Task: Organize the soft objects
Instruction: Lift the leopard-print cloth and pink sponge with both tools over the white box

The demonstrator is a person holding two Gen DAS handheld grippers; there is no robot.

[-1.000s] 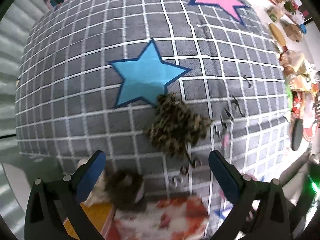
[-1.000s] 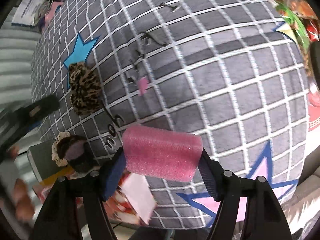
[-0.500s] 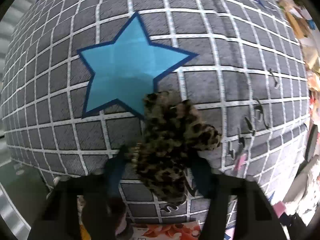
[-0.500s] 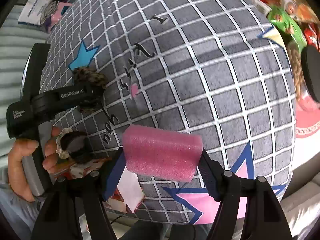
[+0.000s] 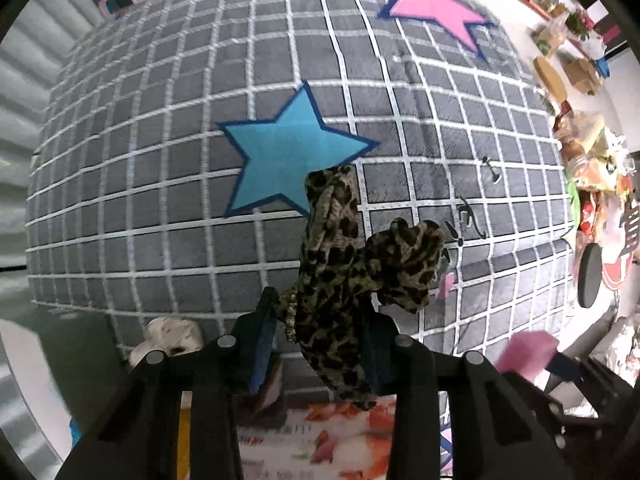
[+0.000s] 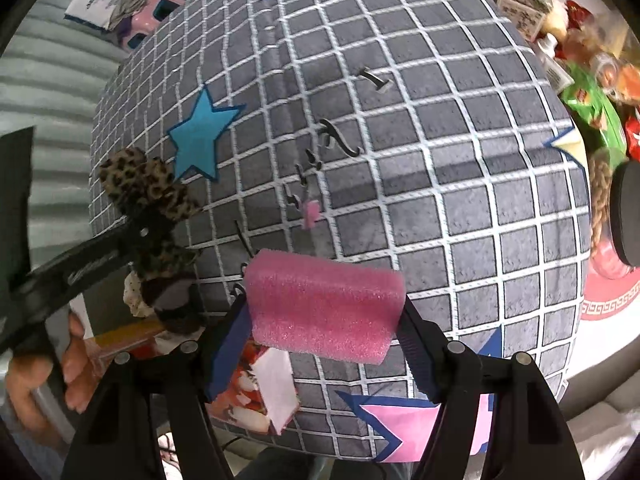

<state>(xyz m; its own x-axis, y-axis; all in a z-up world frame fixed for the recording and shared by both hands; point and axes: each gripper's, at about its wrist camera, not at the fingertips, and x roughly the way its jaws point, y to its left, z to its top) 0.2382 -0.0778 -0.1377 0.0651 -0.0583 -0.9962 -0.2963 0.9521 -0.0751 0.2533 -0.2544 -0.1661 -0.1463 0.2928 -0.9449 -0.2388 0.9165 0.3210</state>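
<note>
A leopard-print scrunchie [image 5: 352, 264] hangs pinched between the closing jaws of the left gripper [image 5: 320, 344], lifted clear of the grey grid-patterned blanket [image 5: 160, 160] just near of its blue star [image 5: 284, 160]. To the right, the right gripper [image 6: 324, 320] is clamped on a pink foam block [image 6: 320, 304], held above the blanket's near edge.

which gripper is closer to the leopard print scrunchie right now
Left. The left gripper has the leopard print scrunchie between its closing jaws, lifted off the mat. The right gripper is off to the side, holding a pink foam block.
</note>
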